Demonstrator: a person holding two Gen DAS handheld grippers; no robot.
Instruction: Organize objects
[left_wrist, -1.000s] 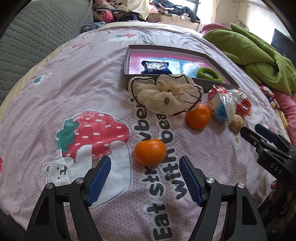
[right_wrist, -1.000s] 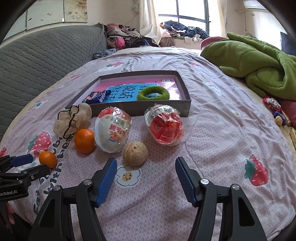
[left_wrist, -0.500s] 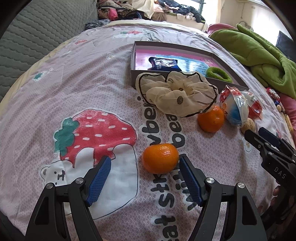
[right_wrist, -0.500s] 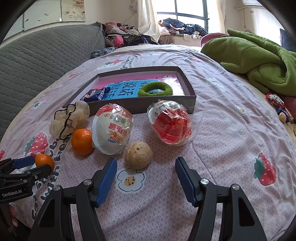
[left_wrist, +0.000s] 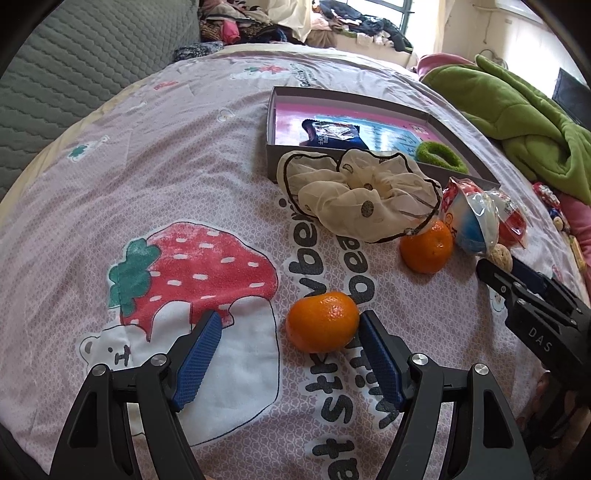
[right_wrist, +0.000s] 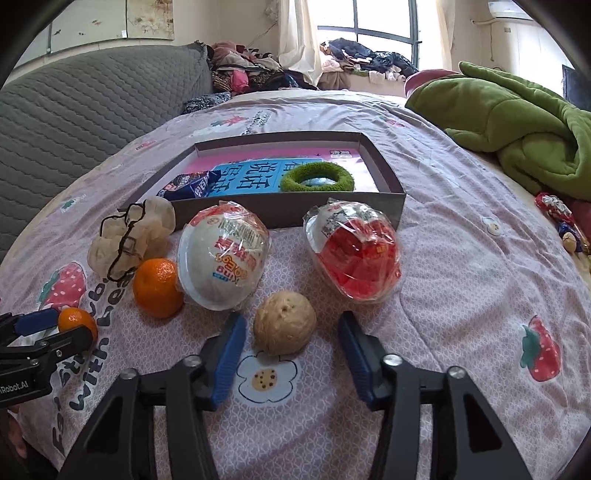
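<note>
The right gripper (right_wrist: 291, 341) is closing its jaws around the walnut (right_wrist: 284, 322), which is sitting just ahead between the blue pads, not yet squeezed. The walnut is round, tan and bumpy, lying on the bed sheet (right_wrist: 461, 258) near the box (right_wrist: 384, 173). The left gripper (left_wrist: 288, 341) is staying wide, its right pad touching an orange (left_wrist: 322, 321).

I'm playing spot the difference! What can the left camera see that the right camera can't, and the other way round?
Only the left camera shows the big strawberry mushroom print and the left tool open beside the near orange. Only the right camera shows the window and the right tool closing around the walnut, not yet touching. Both show the box, the green ring and the cream scrunchie.
</note>
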